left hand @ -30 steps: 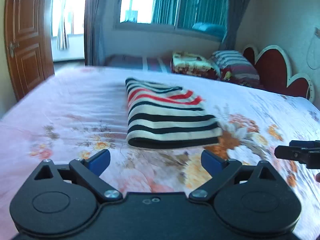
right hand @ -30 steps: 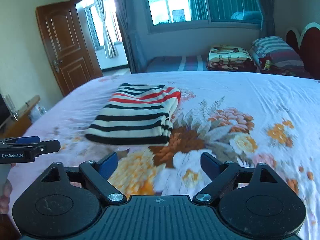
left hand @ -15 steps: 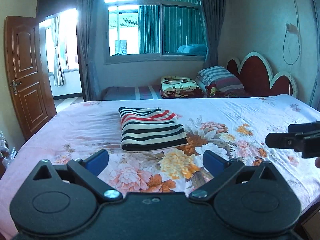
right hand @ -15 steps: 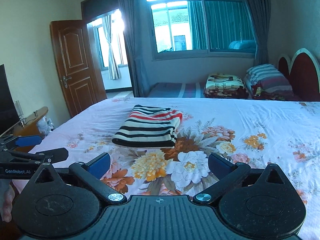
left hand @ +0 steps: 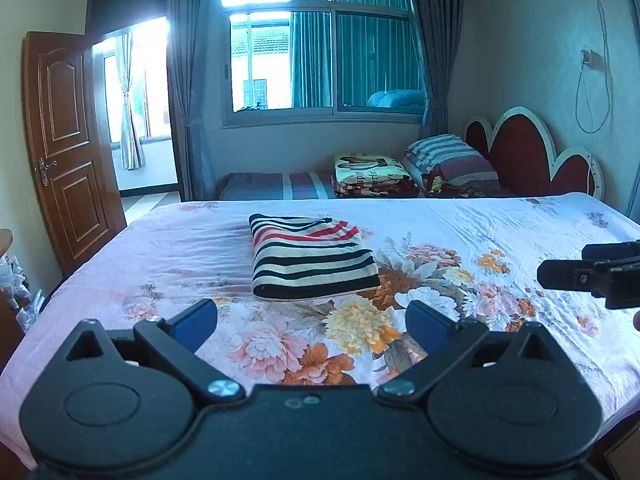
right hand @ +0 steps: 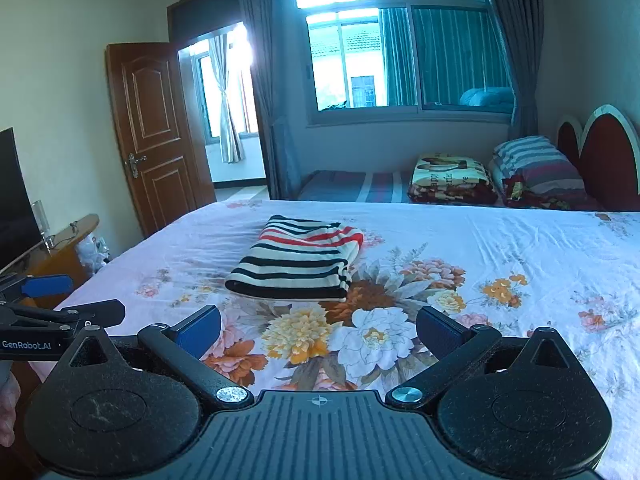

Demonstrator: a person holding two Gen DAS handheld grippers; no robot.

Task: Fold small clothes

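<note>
A striped garment in black, cream and red lies folded into a neat rectangle on the floral bed sheet. It shows in the right wrist view too, as the same striped garment left of centre. My left gripper hangs open above the near part of the bed, well short of the garment, with nothing between its blue pads. My right gripper is likewise open and empty, held back from the cloth. Each gripper appears at the edge of the other's view.
A second low bed with a folded blanket and striped pillow stands beyond, by a red headboard. A wooden door stands open at left. A TV on a wooden stand sits far left.
Both grippers have pulled back and risen away from the folded garment, so it looks smaller and more of the room shows. Both stayed open throughout.
</note>
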